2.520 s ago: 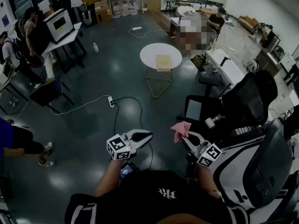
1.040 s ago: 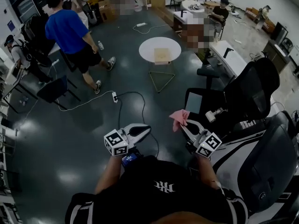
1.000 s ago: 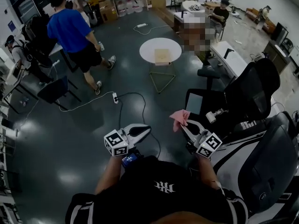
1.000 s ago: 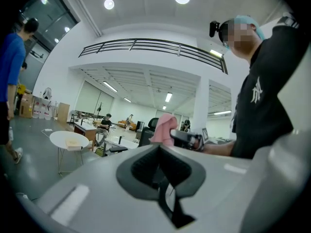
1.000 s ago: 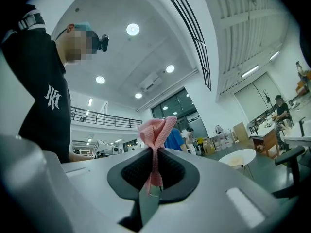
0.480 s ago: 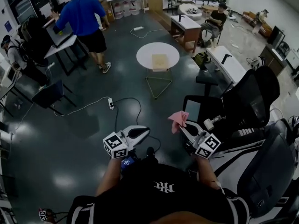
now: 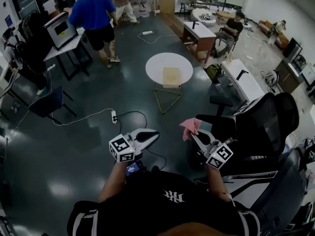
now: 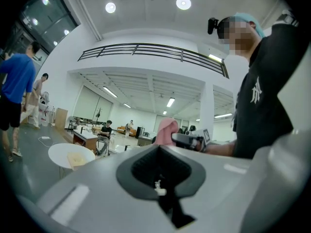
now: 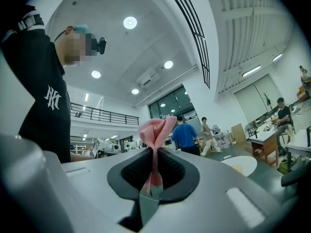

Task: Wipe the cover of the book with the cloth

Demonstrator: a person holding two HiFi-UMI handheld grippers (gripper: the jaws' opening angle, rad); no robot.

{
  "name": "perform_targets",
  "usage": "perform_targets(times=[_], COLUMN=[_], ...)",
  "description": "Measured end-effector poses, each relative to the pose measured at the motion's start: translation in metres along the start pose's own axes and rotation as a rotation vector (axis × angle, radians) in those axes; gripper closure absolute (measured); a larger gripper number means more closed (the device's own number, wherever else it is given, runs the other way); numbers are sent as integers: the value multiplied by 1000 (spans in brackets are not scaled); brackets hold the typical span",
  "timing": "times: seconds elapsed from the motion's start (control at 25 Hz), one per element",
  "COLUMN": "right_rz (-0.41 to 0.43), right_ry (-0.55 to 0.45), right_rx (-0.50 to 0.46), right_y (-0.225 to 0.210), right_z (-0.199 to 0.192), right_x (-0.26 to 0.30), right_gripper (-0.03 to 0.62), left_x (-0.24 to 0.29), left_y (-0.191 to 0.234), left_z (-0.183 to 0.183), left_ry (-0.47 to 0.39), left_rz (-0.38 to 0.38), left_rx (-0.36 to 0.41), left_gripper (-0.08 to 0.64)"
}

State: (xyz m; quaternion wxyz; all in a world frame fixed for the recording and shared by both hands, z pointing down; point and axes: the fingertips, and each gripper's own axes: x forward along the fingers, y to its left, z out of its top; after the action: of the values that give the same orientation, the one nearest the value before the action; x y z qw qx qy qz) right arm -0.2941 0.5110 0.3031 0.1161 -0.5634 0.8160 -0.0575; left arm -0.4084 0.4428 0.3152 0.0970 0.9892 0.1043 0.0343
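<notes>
A pink cloth sticks out of my right gripper, which is shut on it; in the right gripper view the cloth is pinched between the closed jaws. My left gripper is held level beside it, shut with nothing in it. Both are in front of my chest, far above the floor. A tan book lies on a round white table several steps ahead; the left gripper view shows the book small at lower left.
A power strip and cable lie on the dark floor ahead. Black office chairs stand close on my right. A person in a blue shirt stands by a desk at the far left. Another person sits at a desk beyond the table.
The view has shifted forward toward the round table. The person in blue walked away to the far left desk. Both grippers keep their pose, cloth still held.
</notes>
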Motion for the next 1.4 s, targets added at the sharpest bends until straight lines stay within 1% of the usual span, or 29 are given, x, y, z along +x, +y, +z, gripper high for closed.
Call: perform_targets(times=[0.2, 0.36, 0.56, 0.68, 0.84, 0.92, 1.04, 1.12, 1.24, 1.4], right_rz=[8, 1, -2, -25, -44, -36, -17, 11, 43, 70], right_ry=[-13, -8, 1, 13, 22, 22, 28, 31, 28, 21], right_rx=[-22, -19, -5, 11, 34, 38, 55, 50, 17, 20], right_y=[-48, -84, -115, -145, -195, -221, -267, -297, -346, -413], right_z=[13, 8, 8, 3, -9, -6, 3, 16, 37, 51], right_x=[58, 95, 124, 131, 139, 147, 161, 171, 185, 198], right_gripper=[568, 568, 568, 568, 568, 568, 568, 568, 568, 568], left_x=[10, 16, 32, 54, 86, 103, 133, 155, 191, 237], left_y=[71, 119, 164, 188, 224, 245, 279, 302, 338, 379], left_z=[22, 25, 20, 13, -4, -1, 12, 25, 43, 62], left_ry=[-2, 0, 11, 21, 57, 66, 58, 44, 37, 27], left_rz=[4, -1, -8, -32, -42, -35, -6, 14, 33, 70], left_rx=[17, 13, -31, -59, -85, -86, -92, -99, -84, -59], left_gripper=[557, 556, 557, 557, 557, 556, 557, 557, 556, 557])
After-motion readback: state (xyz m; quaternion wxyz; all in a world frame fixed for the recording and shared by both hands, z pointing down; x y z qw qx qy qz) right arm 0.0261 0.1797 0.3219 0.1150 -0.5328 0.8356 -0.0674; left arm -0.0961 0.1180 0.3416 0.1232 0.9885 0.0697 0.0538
